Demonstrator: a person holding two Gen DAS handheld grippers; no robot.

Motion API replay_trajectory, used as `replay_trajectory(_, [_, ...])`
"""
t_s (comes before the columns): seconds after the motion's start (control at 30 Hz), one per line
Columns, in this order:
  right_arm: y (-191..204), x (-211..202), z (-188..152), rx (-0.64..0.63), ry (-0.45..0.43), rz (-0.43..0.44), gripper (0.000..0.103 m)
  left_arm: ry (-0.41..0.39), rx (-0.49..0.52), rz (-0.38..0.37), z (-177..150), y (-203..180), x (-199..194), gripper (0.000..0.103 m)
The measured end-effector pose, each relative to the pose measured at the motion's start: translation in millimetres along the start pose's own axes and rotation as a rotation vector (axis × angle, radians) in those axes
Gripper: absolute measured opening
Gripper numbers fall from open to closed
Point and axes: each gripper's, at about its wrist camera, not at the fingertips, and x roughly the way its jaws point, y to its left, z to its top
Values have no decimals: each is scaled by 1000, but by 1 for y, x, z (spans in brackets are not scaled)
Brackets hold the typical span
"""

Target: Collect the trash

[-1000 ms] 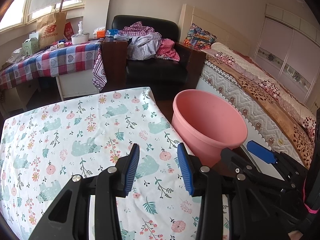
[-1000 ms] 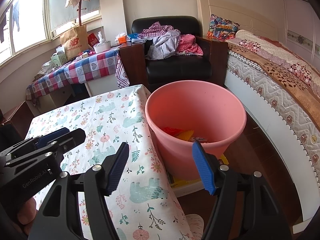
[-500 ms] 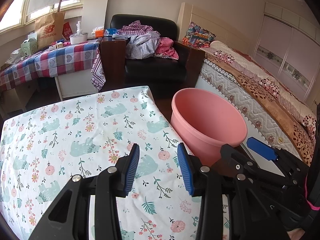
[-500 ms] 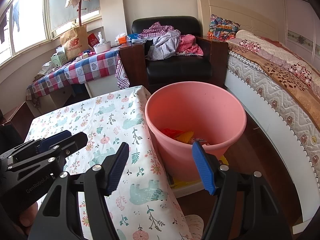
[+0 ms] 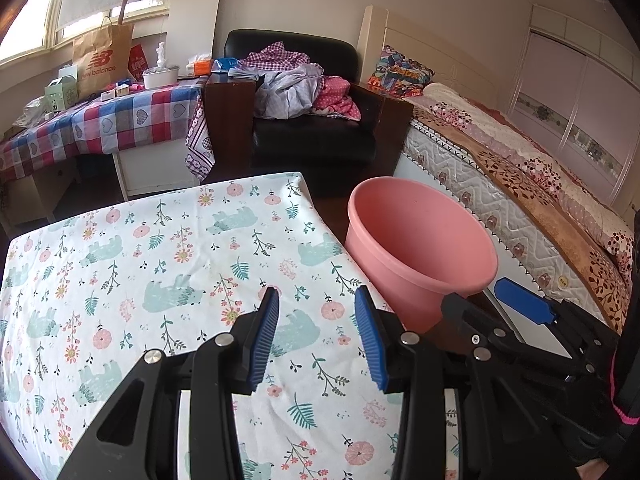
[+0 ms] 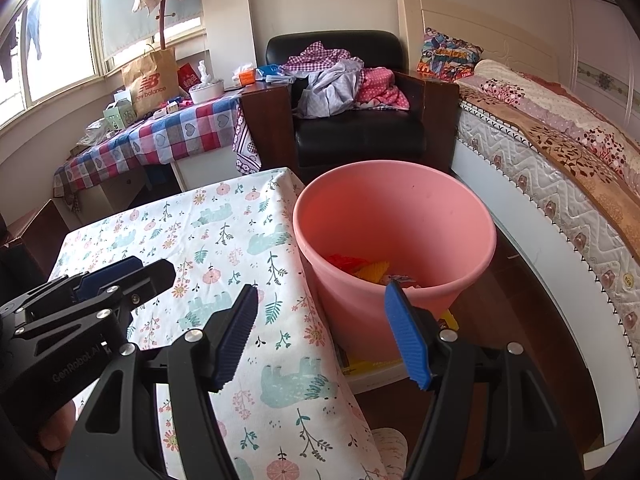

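Note:
A pink plastic bin (image 6: 394, 236) stands on the floor against the right edge of the table; red and yellow trash (image 6: 362, 268) lies at its bottom. The same bin (image 5: 420, 248) shows in the left wrist view, contents hidden. My left gripper (image 5: 318, 340) hovers over the floral tablecloth (image 5: 160, 272), open, nothing between its blue pads. My right gripper (image 6: 324, 334) is open over the table's right edge, near the bin's front rim, and holds nothing. Each gripper appears in the other's view: the right one (image 5: 520, 312) and the left one (image 6: 108, 280).
A bed (image 6: 560, 160) runs along the right, close beside the bin. Behind stand a black armchair (image 6: 356, 132) piled with clothes and a side table with a checked cloth (image 6: 168, 132) carrying a paper bag and boxes. Wooden floor (image 6: 520, 340) shows between bin and bed.

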Motion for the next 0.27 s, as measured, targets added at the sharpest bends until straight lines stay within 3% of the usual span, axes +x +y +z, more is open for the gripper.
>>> replay_trajectory(0.27, [3,4,2,-8,6,8,66,27,-11,4,3,1,5,39])
